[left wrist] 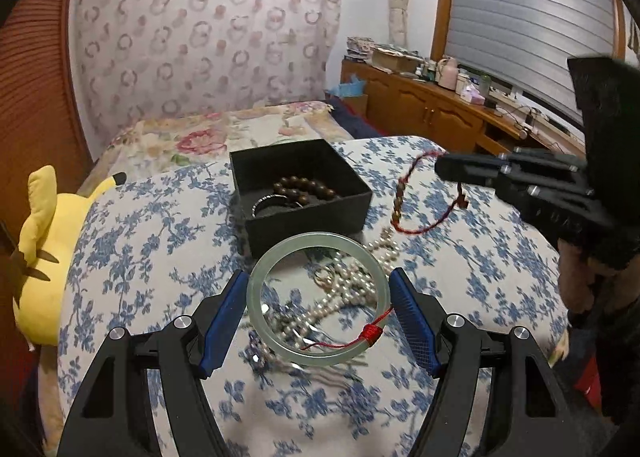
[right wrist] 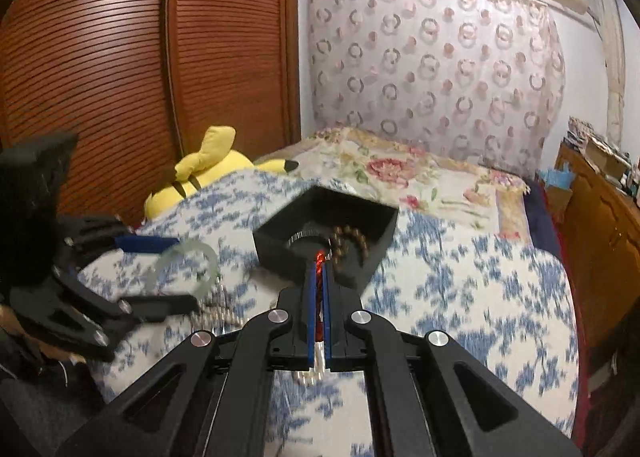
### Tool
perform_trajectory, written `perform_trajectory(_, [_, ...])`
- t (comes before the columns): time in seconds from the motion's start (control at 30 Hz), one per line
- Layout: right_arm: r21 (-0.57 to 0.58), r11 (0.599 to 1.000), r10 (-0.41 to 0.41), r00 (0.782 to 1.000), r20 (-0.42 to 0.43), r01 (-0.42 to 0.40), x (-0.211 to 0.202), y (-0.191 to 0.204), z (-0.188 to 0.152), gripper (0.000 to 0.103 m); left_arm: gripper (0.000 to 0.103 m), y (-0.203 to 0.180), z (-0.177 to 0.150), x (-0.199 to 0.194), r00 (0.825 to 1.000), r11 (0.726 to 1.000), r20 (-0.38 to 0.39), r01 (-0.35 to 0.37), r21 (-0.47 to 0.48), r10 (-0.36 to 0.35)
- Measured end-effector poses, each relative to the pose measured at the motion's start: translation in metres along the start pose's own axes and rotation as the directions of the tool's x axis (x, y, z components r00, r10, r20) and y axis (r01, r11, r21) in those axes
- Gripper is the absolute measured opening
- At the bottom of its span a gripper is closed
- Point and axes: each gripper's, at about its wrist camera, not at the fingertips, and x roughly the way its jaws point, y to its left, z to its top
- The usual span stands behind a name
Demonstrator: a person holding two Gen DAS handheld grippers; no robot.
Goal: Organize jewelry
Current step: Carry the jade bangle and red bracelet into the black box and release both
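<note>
My left gripper (left wrist: pixel 318 303) is shut on a pale green jade bangle (left wrist: pixel 276 263) with a red thread wrap, held above a pile of pearl necklaces (left wrist: pixel 352 285). A black open box (left wrist: pixel 304 213) behind it holds a brown bead bracelet (left wrist: pixel 306 189) and a silver ring. My right gripper (right wrist: pixel 319 261) is shut on a red cord bracelet (left wrist: pixel 416 197) with small beads, which hangs in the air just right of the box. In the right wrist view the box (right wrist: pixel 280 245) is directly ahead, and the left gripper with the bangle (right wrist: pixel 184 257) is at the left.
Everything lies on a blue floral cloth (left wrist: pixel 140 237) on a bed. A yellow plush toy (left wrist: pixel 44 257) lies at the left edge. A wooden wardrobe (right wrist: pixel 100 57) stands left. A wooden cabinet (left wrist: pixel 432 109) with clutter runs along the right under a window.
</note>
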Motion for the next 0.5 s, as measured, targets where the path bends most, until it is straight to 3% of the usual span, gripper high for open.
perform_trajectory(0.2, [-0.023,1.0,-0.006,1.0,0.019,0.006,0.024,0.003,0.027,0.003,0.069,0.02,0.012,0.015,1.0,0.999,0.003,-0.009,-0.038,0.01])
perform_trajectory(0.5, [-0.03,0.999,-0.038,0.999,-0.031,0.037,0.07,-0.002,0.04,0.003,0.069,0.036,0.033,0.022,0.999,0.998,0.019,-0.039,-0.05,0.04])
